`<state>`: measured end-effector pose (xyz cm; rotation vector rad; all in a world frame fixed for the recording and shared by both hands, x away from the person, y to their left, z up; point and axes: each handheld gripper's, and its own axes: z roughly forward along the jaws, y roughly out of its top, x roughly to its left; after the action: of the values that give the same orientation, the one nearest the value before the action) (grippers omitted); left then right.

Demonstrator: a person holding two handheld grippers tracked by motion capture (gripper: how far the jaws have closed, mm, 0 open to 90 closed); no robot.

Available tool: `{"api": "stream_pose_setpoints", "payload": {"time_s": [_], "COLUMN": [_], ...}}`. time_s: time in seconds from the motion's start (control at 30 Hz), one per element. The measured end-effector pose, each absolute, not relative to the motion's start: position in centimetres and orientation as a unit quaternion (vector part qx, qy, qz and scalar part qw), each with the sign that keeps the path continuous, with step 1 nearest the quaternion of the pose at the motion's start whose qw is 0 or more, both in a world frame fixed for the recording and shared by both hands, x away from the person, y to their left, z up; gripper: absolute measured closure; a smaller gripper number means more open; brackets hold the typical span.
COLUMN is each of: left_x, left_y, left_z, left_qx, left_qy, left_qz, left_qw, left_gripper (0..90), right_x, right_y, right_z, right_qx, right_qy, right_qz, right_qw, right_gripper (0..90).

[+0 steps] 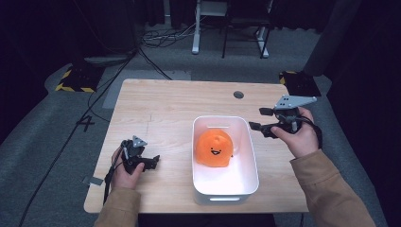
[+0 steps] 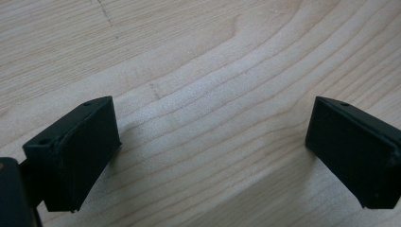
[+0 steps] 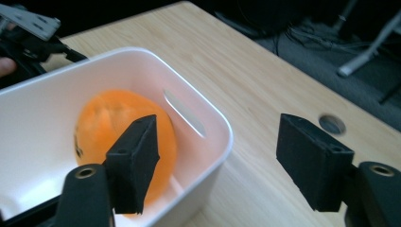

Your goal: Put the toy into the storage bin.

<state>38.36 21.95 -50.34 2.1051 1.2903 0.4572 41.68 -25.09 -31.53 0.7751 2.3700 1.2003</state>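
An orange round plush toy (image 1: 215,149) with a smiling face lies inside a white plastic bin (image 1: 250,146) on the wooden table. In the right gripper view the plush toy (image 3: 108,123) sits in the bin (image 3: 208,118) below and left of my jaws. My right gripper (image 1: 256,118) hovers open just right of the bin's far corner, with nothing between its jaws (image 3: 217,161). My left gripper (image 1: 156,161) rests low on the table left of the bin, open, and bare wood lies between its jaws (image 2: 210,142).
The table (image 1: 165,109) has a round cable hole (image 1: 239,94) at the far right. Beyond the far edge, cables and stand legs (image 1: 227,33) lie on the grey floor. A yellow-black striped base (image 1: 75,80) stands at the back left.
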Motion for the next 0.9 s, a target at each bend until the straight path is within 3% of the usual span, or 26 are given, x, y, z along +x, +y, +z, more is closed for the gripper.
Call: {"api": "stream_pose_setpoints", "payload": {"time_s": [0.37, 0.9], "left_x": [38.4, 38.4], "left_y": [21.9, 21.9], "left_z": [-50.3, -50.3], "left_qx": [0.798, 0.799], "left_qy": [0.487, 0.487], "left_qz": [0.169, 0.17], "left_qw": [0.311, 0.31], "left_gripper": [3.1, 3.1], "right_x": [41.4, 41.2], "right_y": [-28.0, -32.3], "right_z": [-33.0, -38.5], "right_qx": [0.306, 0.368], "right_qy": [0.841, 0.836], "right_qz": [0.4, 0.371], "right_qw": [0.195, 0.168], "right_gripper": [27.8, 24.9]}}
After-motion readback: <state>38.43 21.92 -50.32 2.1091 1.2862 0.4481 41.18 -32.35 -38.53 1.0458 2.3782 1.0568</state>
